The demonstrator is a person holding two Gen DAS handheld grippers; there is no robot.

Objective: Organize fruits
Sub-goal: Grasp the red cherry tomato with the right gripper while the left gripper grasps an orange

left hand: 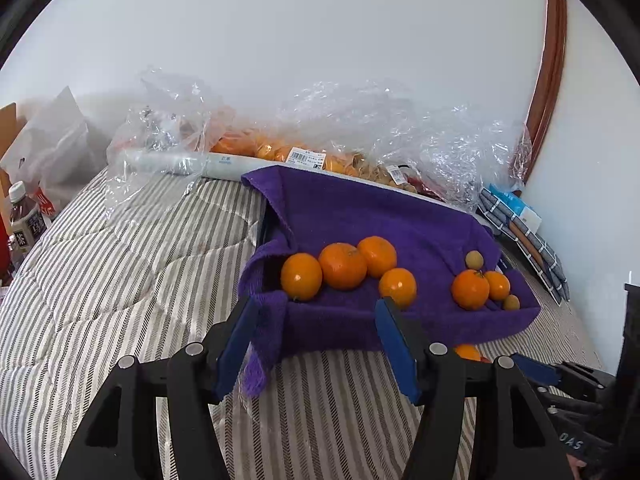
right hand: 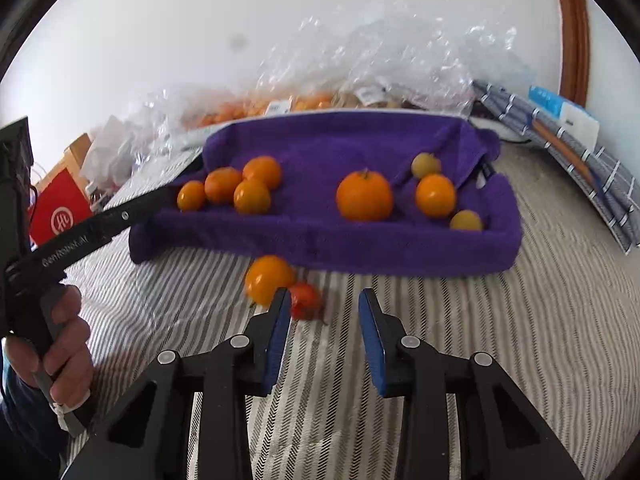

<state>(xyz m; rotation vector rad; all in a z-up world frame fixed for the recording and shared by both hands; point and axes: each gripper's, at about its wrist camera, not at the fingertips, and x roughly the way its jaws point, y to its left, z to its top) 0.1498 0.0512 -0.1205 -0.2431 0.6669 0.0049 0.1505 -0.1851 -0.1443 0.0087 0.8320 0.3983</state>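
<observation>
A tray draped in a purple towel sits on the striped bed. A cluster of oranges lies at its left. At its right lie two oranges and two small yellowish fruits. In front of the tray, on the bed, lie a loose orange and a small red fruit. My left gripper is open and empty at the tray's front left edge. My right gripper is open and empty, just right of the red fruit.
Clear plastic bags with more packed fruit line the wall behind the tray. Folded checked cloth lies at the right. A bottle and a red package stand at the left. The striped quilt covers the bed.
</observation>
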